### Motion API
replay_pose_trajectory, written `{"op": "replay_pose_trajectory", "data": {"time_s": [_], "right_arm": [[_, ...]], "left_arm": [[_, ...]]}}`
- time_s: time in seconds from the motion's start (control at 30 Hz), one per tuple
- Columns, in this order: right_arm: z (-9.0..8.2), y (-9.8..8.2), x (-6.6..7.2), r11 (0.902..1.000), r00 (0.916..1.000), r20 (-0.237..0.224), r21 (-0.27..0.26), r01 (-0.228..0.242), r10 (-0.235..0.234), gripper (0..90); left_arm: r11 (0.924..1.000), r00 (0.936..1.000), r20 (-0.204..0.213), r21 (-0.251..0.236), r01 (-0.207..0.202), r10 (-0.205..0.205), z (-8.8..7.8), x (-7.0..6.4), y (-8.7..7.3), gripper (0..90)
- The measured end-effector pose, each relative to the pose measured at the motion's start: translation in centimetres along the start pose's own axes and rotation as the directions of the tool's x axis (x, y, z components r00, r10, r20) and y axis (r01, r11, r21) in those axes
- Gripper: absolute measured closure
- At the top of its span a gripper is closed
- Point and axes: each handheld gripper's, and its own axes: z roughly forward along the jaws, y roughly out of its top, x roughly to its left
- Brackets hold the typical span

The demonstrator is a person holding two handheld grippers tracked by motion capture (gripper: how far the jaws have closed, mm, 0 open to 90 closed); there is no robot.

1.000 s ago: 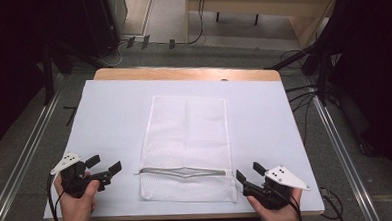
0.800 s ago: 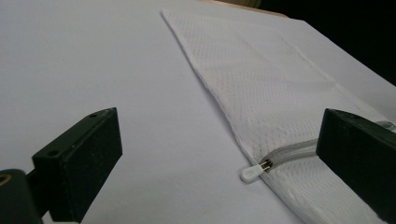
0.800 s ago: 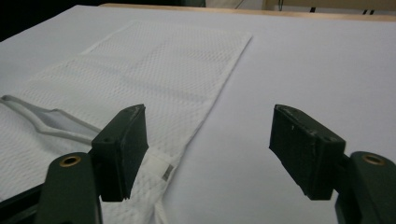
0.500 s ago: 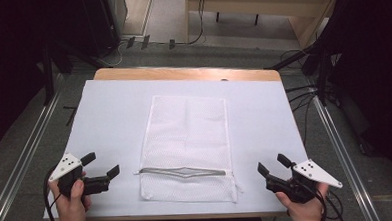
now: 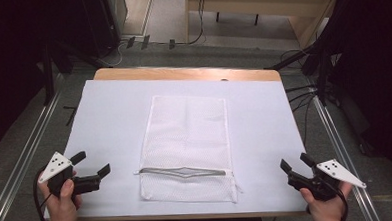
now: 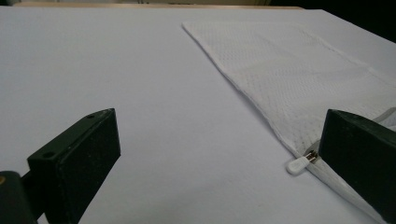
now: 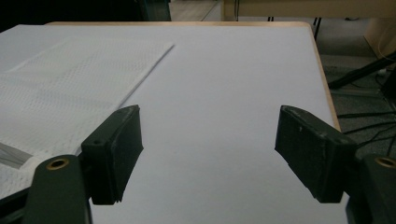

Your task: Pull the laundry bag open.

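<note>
High view: we hold the left gripper and right gripper wide, empty, flanking the mesh bag lying centre-near; its zipper pull, probably leftward, deserves a square, gentle pinch.

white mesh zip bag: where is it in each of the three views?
High view: the white mesh zip bag lies flat at table centre, between the two grippers.
Left gripper view: upper right, running down to the right jaw.
Right gripper view: left side.
Shared landmark: the bag's grey zipper line, its white pull.
</note>
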Motion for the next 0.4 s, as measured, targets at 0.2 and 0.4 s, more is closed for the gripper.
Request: {"op": "replay_pose_trajectory", "data": {"time_s": [0.2, 0.4], "right_arm": [[-0.4, -0.3, -1.4, 0.9992, 0.9988, 0.031, 0.010, -0.038, 0.038, 23.9], [-0.2, -0.4, -1.4, 0.9992, 0.9987, 0.036, 0.014, -0.038, 0.037, 23.8]], "left_arm": [[1.0000, 0.9999, 0.006, -0.002, 0.009, -0.009, -0.1, 0.2, -0.1, 0.0], [1.0000, 1.0000, -0.008, -0.002, 0.005, -0.005, 0.0, 0.2, -0.1, 0.0]]}}
